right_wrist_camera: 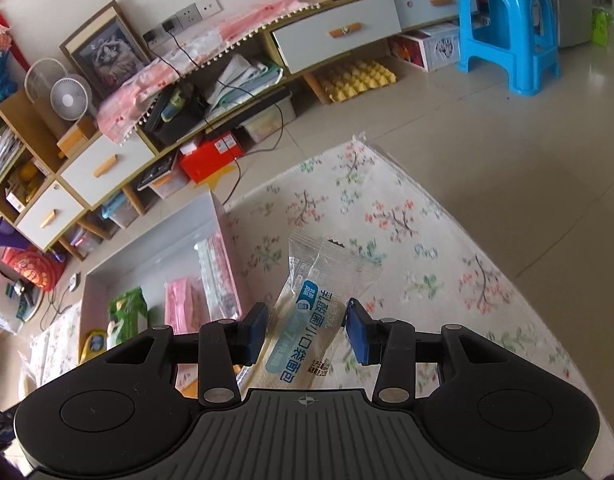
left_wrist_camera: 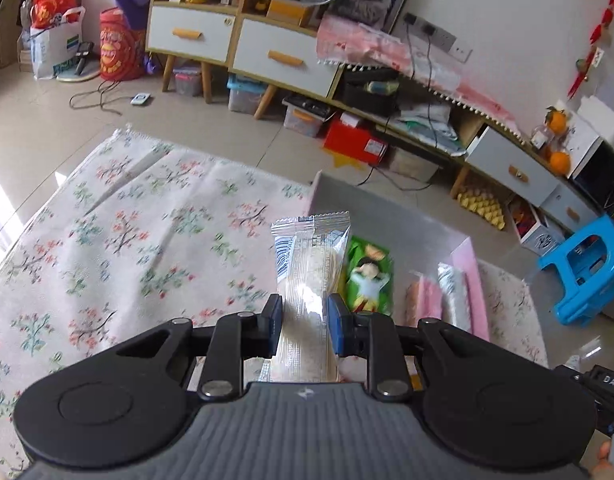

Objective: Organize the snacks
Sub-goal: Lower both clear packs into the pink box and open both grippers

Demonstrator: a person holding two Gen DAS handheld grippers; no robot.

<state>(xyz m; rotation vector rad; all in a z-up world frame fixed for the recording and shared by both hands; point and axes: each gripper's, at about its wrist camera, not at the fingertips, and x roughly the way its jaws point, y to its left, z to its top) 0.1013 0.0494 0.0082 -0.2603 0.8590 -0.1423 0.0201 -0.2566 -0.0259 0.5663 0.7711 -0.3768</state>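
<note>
Room: tiled floor (right_wrist_camera: 507, 128) with a flowered rug (left_wrist_camera: 127, 248) spread on it; low cabinet (left_wrist_camera: 275, 56) with white drawers along the wall.
Box: pink-walled box (left_wrist_camera: 477, 280) sits on the rug, open at the top; its near end is cut off behind both claw bodies.
Left claw: left claw (left_wrist_camera: 305, 322) is clamped on a clear bread packet (left_wrist_camera: 311, 264), pads pressing its two long sides; packet points away from the camera, above the box edge.
Left packet, hidden part: lower end runs under the claw body; print on the wrapper too small to read.
Right claw: right claw (right_wrist_camera: 307, 326) has a printed bread packet (right_wrist_camera: 307, 312) between its pads, blue label up; left pad touches the wrapper, contact at the right pad is hard to make out, but the packet is lifted off the rug, so it is held.
Right packet, hidden part: near end covered by the claw body; far end is crumpled clear film.
Box contents: green snack bag (left_wrist_camera: 369, 276) with a cartoon figure, pink packets (right_wrist_camera: 185, 300) and a clear striped packet (right_wrist_camera: 217, 276); all blurred, lower parts hidden.
Around: blue stool (right_wrist_camera: 507, 32) on the tiles, oranges (left_wrist_camera: 557, 140) on the cabinet top, small fan (right_wrist_camera: 69, 98), framed cat picture (right_wrist_camera: 107, 52), red box (left_wrist_camera: 355, 142) under the cabinet.
In the way: cables (left_wrist_camera: 411, 128) trail from wall sockets down to the floor behind the box.
Person: fingertip (left_wrist_camera: 605, 454) just shows at the lower right edge of the left view, mostly cut off.
</note>
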